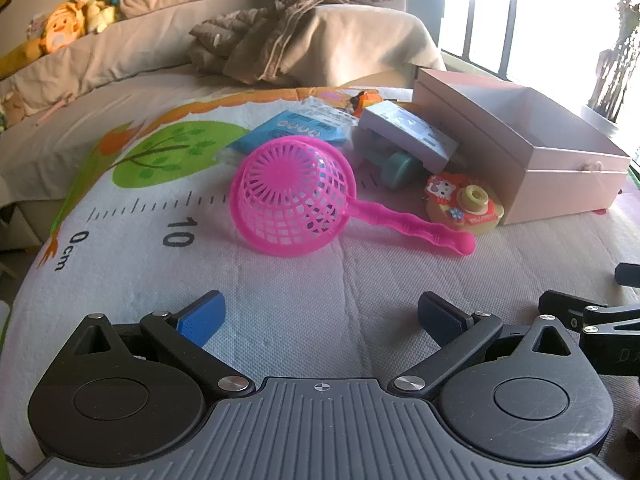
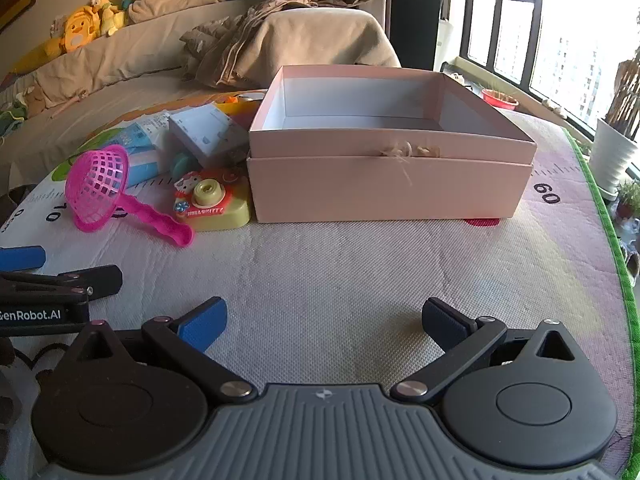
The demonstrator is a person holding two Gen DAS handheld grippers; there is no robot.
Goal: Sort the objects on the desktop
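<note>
**On the play mat: both grippers spread, nothing held**

Across the lower part of the left wrist view, the left gripper (image 1: 320, 316) is seen with its jaws spread wide; only bare mat (image 1: 280, 280) lies between the blue pads. At centre frame a pink mesh scoop (image 1: 292, 196) is lying on its side on the mat, handle running toward the lower right. Just beyond the handle end, right of centre, a yellow toy camera (image 1: 464, 204) is noted, close against the near left corner of the pink box (image 1: 560, 168). Behind the scoop, a blue packet (image 1: 288, 132) and a grey-lilac boxed item (image 1: 408, 132) are piled together; a teal round part (image 1: 396, 168) shows under the grey-lilac item. What that part belongs to cannot be told.

At the bottom of the right wrist view, the right gripper (image 2: 324, 320) is likewise seen spread apart, with nothing between its pads. The pink box (image 2: 388, 184) is recorded at upper centre, open-topped, interior bare as far as visible. The scoop (image 2: 100, 184) and toy camera (image 2: 208, 200) appear at centre left, the camera just beside the box wall. Part of the left gripper enters at the left edge.

A sofa (image 2: 120, 60) with plush toys (image 2: 80, 32) is recorded in the upper left background.
</note>
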